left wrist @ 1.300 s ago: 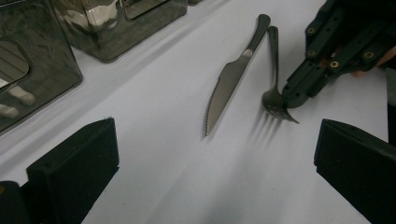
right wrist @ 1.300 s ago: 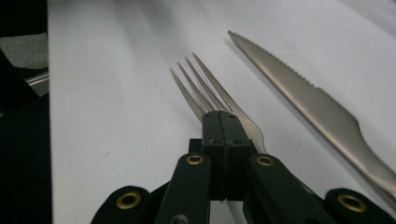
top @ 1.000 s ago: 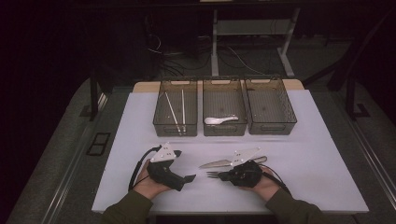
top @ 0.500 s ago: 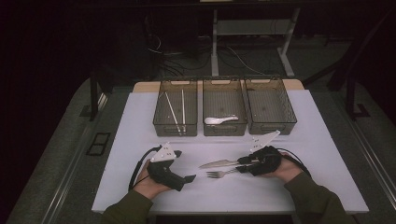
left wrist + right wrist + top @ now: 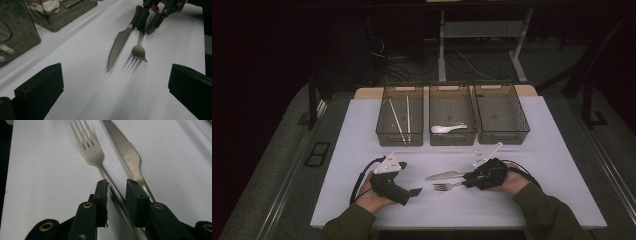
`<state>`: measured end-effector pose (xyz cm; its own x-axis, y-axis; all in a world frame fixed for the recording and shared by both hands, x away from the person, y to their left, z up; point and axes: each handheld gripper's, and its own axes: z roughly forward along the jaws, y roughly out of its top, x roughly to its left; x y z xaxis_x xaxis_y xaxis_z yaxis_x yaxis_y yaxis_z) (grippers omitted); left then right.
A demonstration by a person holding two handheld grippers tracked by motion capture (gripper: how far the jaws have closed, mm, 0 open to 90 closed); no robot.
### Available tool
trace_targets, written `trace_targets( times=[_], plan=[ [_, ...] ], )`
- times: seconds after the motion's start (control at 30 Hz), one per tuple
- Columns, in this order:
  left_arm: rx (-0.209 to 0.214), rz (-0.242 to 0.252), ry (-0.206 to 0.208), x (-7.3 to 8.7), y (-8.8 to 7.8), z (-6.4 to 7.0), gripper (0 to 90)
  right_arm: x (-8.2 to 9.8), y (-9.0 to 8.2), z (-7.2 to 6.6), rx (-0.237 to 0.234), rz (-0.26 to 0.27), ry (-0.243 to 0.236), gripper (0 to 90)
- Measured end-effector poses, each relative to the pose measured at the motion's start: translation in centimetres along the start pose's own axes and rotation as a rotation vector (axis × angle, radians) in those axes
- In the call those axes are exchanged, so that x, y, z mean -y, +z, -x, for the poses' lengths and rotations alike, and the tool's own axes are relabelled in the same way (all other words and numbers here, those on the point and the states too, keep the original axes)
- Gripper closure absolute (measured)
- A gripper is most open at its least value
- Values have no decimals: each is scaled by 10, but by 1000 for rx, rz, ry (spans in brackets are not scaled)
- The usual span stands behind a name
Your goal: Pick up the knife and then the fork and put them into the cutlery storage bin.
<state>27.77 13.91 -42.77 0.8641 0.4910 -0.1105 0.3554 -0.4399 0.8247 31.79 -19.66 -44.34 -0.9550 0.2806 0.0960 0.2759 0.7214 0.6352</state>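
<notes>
Steel fork (image 5: 93, 153) lies flat on the white counter (image 5: 362, 135), tines away from the right claw (image 5: 117, 188), and its thin handle runs back between that claw's two black jaws. Those jaws have just been closing in on it; there's a sliver of daylight on each side of the handle, so they straddle it without pinching yet. Just beside the fork lies the knife (image 5: 127, 152), serrated edge toward the fork, nearly parallel, and its handle passes under the outside of one jaw. Tight quarters there!

From the high view the pair sits near the front of the counter, fork (image 5: 446, 186) nearer the person, knife (image 5: 445, 175) behind it. White surface opens wide ahead, up to the three wire baskets (image 5: 452, 120) along the far edge: chopsticks (image 5: 401, 120) in the left one, a white spoon (image 5: 447, 129) in the middle. The left claw (image 5: 414, 191) rests on the counter well apart from the cutlery, jaws spread wide and holding nothing, its view aimed across bare surface at the fork (image 5: 139, 51).
</notes>
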Motion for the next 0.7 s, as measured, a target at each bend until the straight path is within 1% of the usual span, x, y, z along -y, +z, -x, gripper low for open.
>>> trace_targets(
  times=[0.03, 0.1, 0.13, 0.23, 0.27, 0.33, 0.37, 0.4, 0.47, 0.6, 0.7],
  plan=[
    [0, 1, 0, 0, 0, 0, 0, 0, 0, -1, 0, -9, -2, 717],
    [1, -1, 2, 0, 0, 0, 0, -3, -1, -3, 11, -37, -40, 730],
    [1, -1, 1, 0, 0, -1, 0, -4, -1, -5, 10, -53, -50, 734],
    [2, -4, 2, 0, 0, -1, 0, -9, -1, -10, 26, -96, -81, 743],
    [2, -4, 2, 0, 0, 0, 0, -11, 0, -11, 24, -112, -89, 748],
    [3, -4, 2, 0, 0, 0, 0, -17, 1, -11, 24, -153, -119, 752],
    [2, -5, 2, 0, 0, 0, 0, -20, 1, -9, 26, -181, -150, 754],
    [2, -5, 1, 0, 0, 0, 0, -23, 2, -10, 20, -209, -151, 755],
    [3, -5, 0, 0, 0, -1, 0, -30, 4, -10, 12, -263, -172, 758],
    [5, -5, 1, 0, 0, -1, 0, -44, 10, -11, -4, -374, -229, 771],
    [4, -5, 0, 0, 0, -1, 0, -52, 14, -12, -7, -433, -261, 791]
  ],
)
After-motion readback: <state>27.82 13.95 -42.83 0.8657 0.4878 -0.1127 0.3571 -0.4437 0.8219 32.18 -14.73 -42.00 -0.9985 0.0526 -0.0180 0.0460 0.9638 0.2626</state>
